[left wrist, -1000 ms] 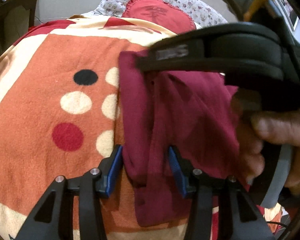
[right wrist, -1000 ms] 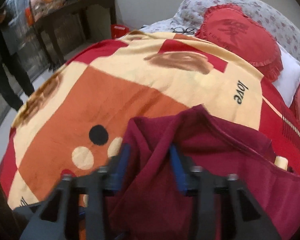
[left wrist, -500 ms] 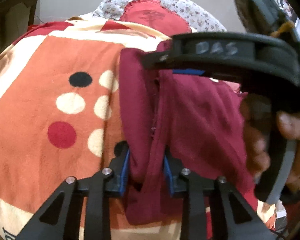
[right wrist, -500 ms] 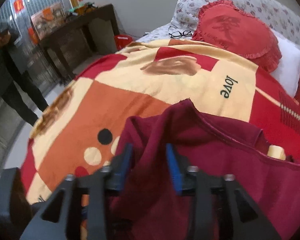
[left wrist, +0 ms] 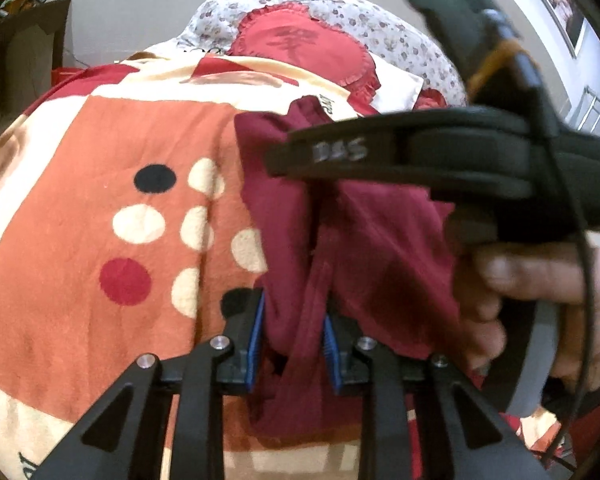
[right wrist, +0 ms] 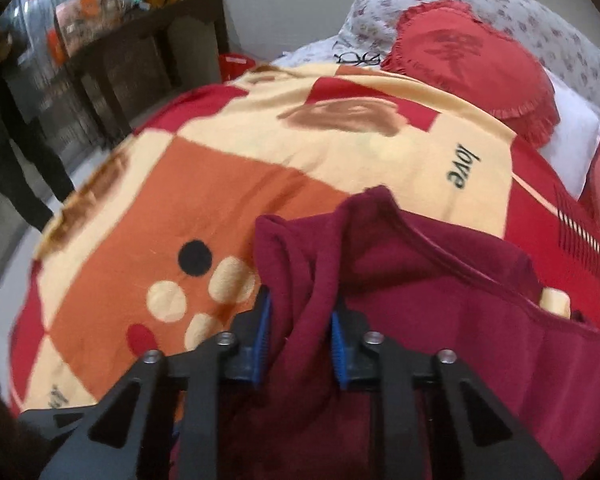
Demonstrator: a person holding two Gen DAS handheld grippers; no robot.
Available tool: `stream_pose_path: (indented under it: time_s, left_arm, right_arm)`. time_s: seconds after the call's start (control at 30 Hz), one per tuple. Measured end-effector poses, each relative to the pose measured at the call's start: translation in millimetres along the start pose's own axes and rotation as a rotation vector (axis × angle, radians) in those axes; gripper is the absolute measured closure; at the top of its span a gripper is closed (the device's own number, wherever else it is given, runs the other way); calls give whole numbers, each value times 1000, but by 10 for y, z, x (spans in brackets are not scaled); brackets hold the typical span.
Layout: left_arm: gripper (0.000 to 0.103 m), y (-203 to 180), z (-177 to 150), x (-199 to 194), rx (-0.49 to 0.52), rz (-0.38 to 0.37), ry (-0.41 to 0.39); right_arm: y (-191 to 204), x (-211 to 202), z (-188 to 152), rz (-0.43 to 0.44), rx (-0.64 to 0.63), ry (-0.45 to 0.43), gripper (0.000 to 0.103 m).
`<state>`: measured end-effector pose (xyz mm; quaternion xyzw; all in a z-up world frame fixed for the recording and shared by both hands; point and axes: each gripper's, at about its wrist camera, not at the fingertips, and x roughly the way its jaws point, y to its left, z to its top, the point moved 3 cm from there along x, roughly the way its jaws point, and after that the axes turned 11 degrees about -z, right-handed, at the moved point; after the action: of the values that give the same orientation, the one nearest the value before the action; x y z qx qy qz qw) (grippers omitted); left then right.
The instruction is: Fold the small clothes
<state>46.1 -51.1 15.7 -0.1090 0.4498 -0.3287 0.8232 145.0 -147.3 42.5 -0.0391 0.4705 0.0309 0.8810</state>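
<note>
1. Blue pads line both of your grippers. On your left gripper they are clamped on a bunched fold of the maroon garment, after closing in on it over the past moment.

2. Your right gripper has also just been closing, and its pads now pinch a gathered ridge of the same garment.

3. In the left wrist view the right gripper reaches across the upper right as a black bar with pale lettering on it, and your right hand wraps its handle, fingers curled at the right edge.

4. The garment lies crumpled on the blanket, its left edge standing up in folds between the two grips and the rest spreading flat to the right in the right wrist view.

5. The blanket is fleecy, with an orange panel, cream borders and red blocks. Black, cream and red dots sit just left of the garment, and the word "love" is printed on a cream band beyond it.

6. Farther back, a red frilled heart-shaped cushion leans on floral pillows, with a pair of glasses beside it.

7. At the far left of the right wrist view stand a dark wooden table and a person in dark clothes.
</note>
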Motion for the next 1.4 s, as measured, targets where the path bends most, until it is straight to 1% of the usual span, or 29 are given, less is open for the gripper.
stream_pose_path:
  time_s: [0.1, 0.17, 0.27, 0.33, 0.4, 0.47, 0.5, 0.53, 0.6, 0.7, 0.77, 0.8, 0.87, 0.93, 0.97, 1.1, 1.17, 1.23, 1.4]
  left_arm:
    - [76, -8, -6, 11, 3, 10, 1]
    - [73, 2, -18, 22, -2, 14, 4]
    - [66, 9, -57, 31, -7, 22, 3]
    - [58, 36, -72, 48, -16, 26, 5]
    - [56, 65, -94, 74, -30, 24, 7]
    - [57, 75, -100, 90, -37, 20, 17]
    - [66, 58, -99, 82, -37, 13, 19]
    - [71, 20, -87, 59, -33, -3, 18]
    - [74, -74, -50, -4, -15, -7, 8]
    - [78, -302, 44, -130, 15, -39, -14]
    - [79, -545, 120, -200, 53, -72, -27]
    - [83, -686, 153, -213, 75, -92, -25]
    - [84, -946, 203, -204, 114, -131, -23]
    - [84, -1221, 227, -158, 167, -155, -18]
    - [84, -1378, 235, -107, 196, -172, -12]
    - [84, -1874, 195, 163, 255, -236, 22]
    - [84, -2044, 159, 283, 277, -254, 39]
    - [84, -2227, 93, 440, 303, -264, 65]
    - [84, -2481, -117, 788, 344, -262, 127]
  right_arm:
    - [-57, -50, -9, 25, 36, -12, 60]
    - [-66, -77, -15, 31, 45, -20, 61]
    - [-70, -100, -11, 38, 52, -29, 61]
    - [-80, -110, -11, 43, 56, -34, 61]
    - [-106, -121, -16, 56, 68, -36, 61]
    - [-133, -139, -24, 70, 79, -37, 61]
    - [-167, -167, -27, 80, 88, -39, 62]
    - [-198, -196, -36, 86, 97, -43, 62]
    - [-310, -284, -36, 103, 121, -57, 62]
    - [-565, -477, -42, 127, 172, -85, 62]
    - [-753, -617, -52, 130, 202, -104, 63]
    - [-900, -720, -68, 131, 221, -117, 63]
    - [-1098, -862, -106, 122, 240, -134, 63]
    - [-1362, -1042, -180, 90, 260, -158, 63]
    - [-1463, -1102, -214, 77, 268, -165, 64]
    - [-1927, -1324, -420, 13, 306, -183, 64]
    - [-2154, -1383, -553, -8, 339, -182, 64]
    - [-2353, -1402, -696, -25, 373, -175, 65]
    - [-2679, -1332, -1012, -49, 440, -151, 65]
